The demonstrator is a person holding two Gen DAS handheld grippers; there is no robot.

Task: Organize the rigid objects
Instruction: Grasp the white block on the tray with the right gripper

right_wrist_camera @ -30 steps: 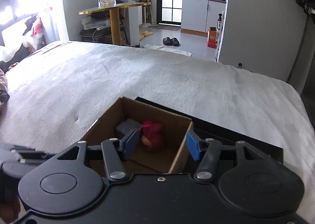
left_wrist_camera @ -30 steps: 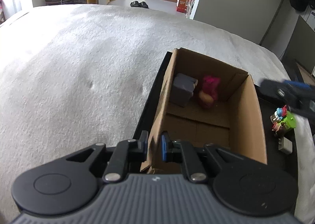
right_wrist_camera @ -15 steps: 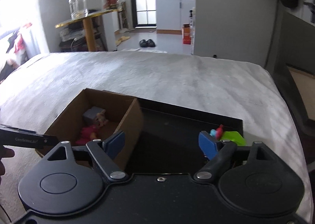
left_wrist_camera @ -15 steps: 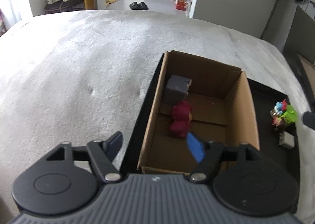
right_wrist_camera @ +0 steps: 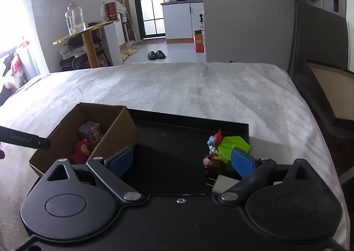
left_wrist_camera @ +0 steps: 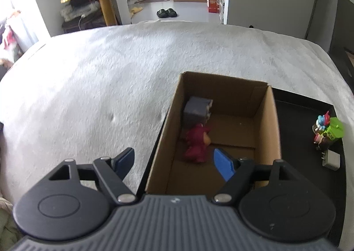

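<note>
I judge I'm between picks: the cardboard box (left_wrist_camera: 268, 131) already holds a red figure (left_wrist_camera: 195, 145) and a grey block toy (left_wrist_camera: 197, 110) along its left wall, and what is left to sort sits on the black tray (right_wrist_camera: 177, 140) to the right of the box, all of it on the bed (left_wrist_camera: 99, 78). My left gripper (left_wrist_camera: 174, 161) hangs over the box's near left corner with its jaws opening and nothing between them; the red figure lies on the box floor beyond the fingers, untouched. My right gripper (right_wrist_camera: 181, 160) is over the tray, its jaws opening too, also empty. The green toy with the small figures (right_wrist_camera: 223, 148) stands at the tray's right side, just past my right-hand pad, with a small white plug-like block (right_wrist_camera: 224, 182) near it, partly hidden by the gripper. The toy is lumpy and many-coloured, with a blue-and-red figure on its far side and a brown one in front. Next, I think, I need to shift the right gripper rightward so the toy sits between the pads, then close across the green body, not the small figures.
</note>
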